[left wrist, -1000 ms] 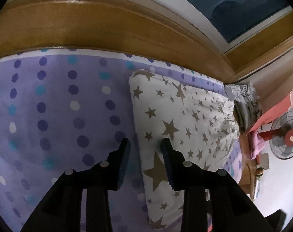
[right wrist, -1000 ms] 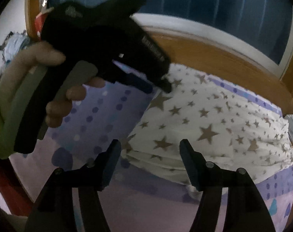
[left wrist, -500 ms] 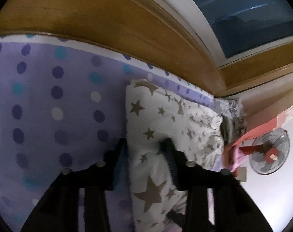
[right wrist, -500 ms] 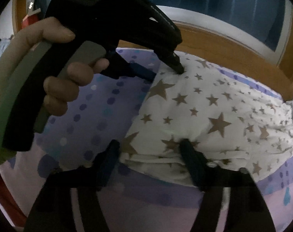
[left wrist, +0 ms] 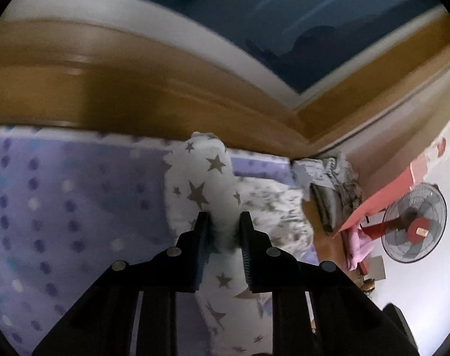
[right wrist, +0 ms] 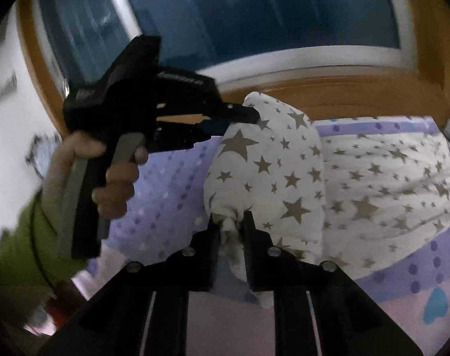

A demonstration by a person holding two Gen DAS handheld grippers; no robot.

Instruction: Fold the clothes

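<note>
A white garment with brown stars (left wrist: pixel 201 190) lies on a purple dotted bedsheet (left wrist: pixel 61 207). Its left edge is raised off the bed in a ridge. My left gripper (left wrist: pixel 223 222) is shut on the far corner of that edge. My right gripper (right wrist: pixel 231 221) is shut on the near corner of the star garment (right wrist: pixel 358 184), with bunched cloth between its fingers. In the right wrist view a hand holds the left gripper (right wrist: pixel 245 114) at the far corner, pinching the cloth there. The rest of the garment still rests flat to the right.
A wooden headboard (left wrist: pixel 136 95) and a dark window (right wrist: pixel 254 14) run behind the bed. A pile of grey clothes (left wrist: pixel 332 178) sits at the bed's far right corner. A standing fan (left wrist: pixel 415 222) and a pink object stand beyond the bed's right edge.
Both grippers went from open around the garment's left edge to shut on it. They have lifted that edge off the bed, and the cloth now stands in a ridge.
</note>
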